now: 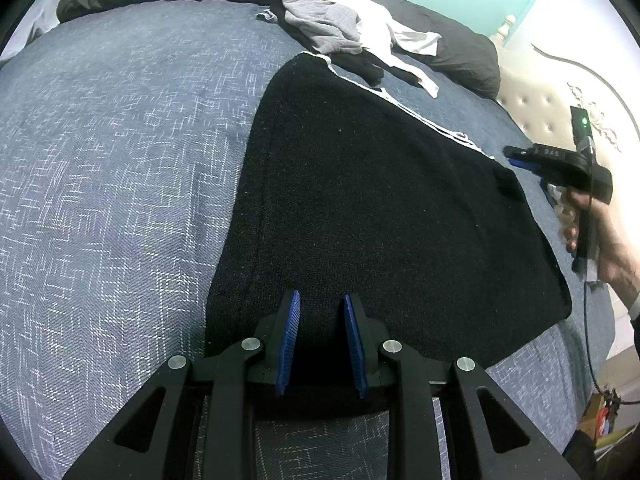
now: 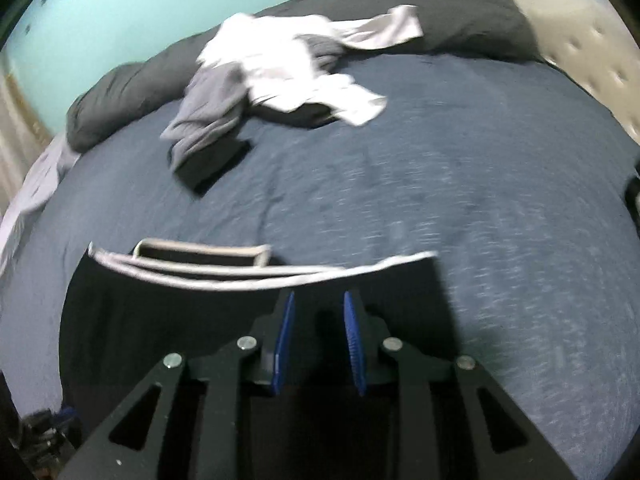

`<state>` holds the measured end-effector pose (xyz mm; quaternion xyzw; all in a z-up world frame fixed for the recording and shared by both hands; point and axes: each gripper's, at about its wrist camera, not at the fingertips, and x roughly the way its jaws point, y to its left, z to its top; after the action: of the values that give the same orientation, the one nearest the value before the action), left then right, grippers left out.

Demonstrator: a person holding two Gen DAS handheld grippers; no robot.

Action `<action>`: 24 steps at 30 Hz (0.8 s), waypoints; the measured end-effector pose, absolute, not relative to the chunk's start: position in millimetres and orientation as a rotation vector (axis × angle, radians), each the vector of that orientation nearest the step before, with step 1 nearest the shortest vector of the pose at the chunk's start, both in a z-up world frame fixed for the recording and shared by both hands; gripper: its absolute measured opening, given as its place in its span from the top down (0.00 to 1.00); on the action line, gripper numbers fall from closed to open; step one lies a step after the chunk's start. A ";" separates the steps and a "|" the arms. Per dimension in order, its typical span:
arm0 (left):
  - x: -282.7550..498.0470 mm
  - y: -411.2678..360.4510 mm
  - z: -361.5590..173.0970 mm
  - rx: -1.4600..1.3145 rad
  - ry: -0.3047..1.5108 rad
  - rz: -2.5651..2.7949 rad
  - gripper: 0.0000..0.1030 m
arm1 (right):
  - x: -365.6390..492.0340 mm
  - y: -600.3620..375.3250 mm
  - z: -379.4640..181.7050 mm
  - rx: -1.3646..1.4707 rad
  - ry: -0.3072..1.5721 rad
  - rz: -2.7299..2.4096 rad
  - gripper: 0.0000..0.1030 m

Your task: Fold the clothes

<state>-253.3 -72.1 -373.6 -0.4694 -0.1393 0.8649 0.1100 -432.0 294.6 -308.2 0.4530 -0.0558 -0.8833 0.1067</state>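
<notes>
Blue pads of our left hand-held gripper (image 1: 322,344) sit a little apart, black cloth (image 1: 380,208) lying just under and between them; whether pads pinch it, we cannot tell. Cloth's long side runs away from us toward far white trim. Our right hand-held gripper (image 2: 318,344) hangs over trim edge (image 2: 256,276), pads apart, nothing in them. Left one nearer to cloth's near edge. We guess next: lift near edge, fold toward trim. Cloth lies flat on blue bed (image 1: 120,160). Clothes pile (image 1: 340,28) well beyond. Teal wall (image 2: 120,20) behind.
</notes>
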 end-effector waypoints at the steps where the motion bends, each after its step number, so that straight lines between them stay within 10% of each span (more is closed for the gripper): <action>1: -253.5 -72.1 -373.8 -1.380 -0.410 2.541 0.76 | -432.5 286.5 -310.1 1.334 -0.160 -2.581 0.76; 10: -252.7 -73.9 -372.2 -1.375 -0.419 2.537 0.76 | -438.1 215.3 -333.9 1.501 0.091 -2.461 0.76; 24: -252.0 -107.4 -362.4 -1.357 -0.570 2.564 0.76 | -336.5 229.0 -321.6 1.342 -0.391 -2.339 0.75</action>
<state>-252.0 -107.4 -362.4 -0.4571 -0.1919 0.8635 0.0923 -336.5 229.0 -321.6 0.4818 -0.1405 -0.8398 0.2068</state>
